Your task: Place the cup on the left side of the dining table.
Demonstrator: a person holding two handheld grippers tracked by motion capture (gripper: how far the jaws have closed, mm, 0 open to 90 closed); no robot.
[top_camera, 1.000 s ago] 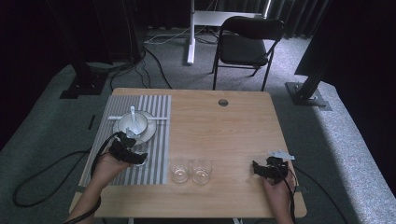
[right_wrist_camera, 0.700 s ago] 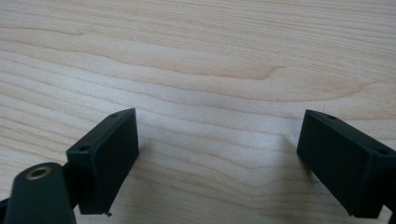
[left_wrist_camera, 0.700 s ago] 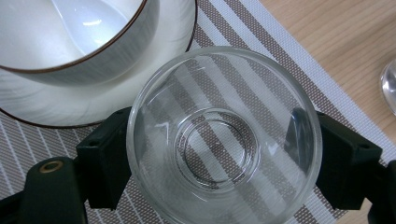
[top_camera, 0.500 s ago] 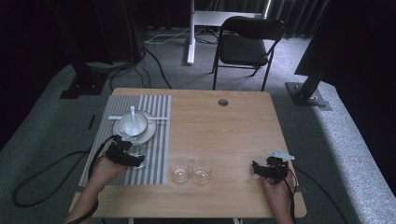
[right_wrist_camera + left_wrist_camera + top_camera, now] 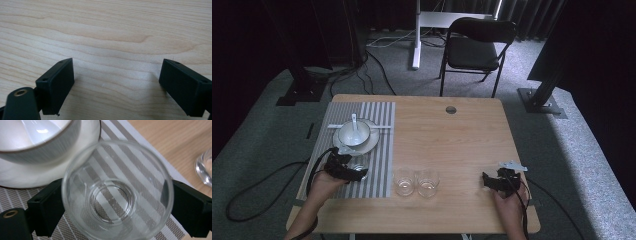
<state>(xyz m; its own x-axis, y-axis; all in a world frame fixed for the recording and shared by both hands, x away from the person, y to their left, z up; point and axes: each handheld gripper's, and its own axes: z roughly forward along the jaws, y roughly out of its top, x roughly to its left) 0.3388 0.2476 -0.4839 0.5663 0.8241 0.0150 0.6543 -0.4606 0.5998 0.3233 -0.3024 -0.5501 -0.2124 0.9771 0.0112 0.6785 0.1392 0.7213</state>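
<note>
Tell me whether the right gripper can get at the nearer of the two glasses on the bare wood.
Probably yes. The right gripper rests open on the table, and only bare wood lies between it and the nearer glass. The second glass stands beyond it, out of the way.

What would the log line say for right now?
left claw: jaws just opening, glass between them on striped mat | right claw: open over bare table | two glasses mid-table

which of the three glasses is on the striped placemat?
The small clear glass between the left gripper's jaws, just below the white saucer. The other two glasses stand side by side on bare wood.
</note>
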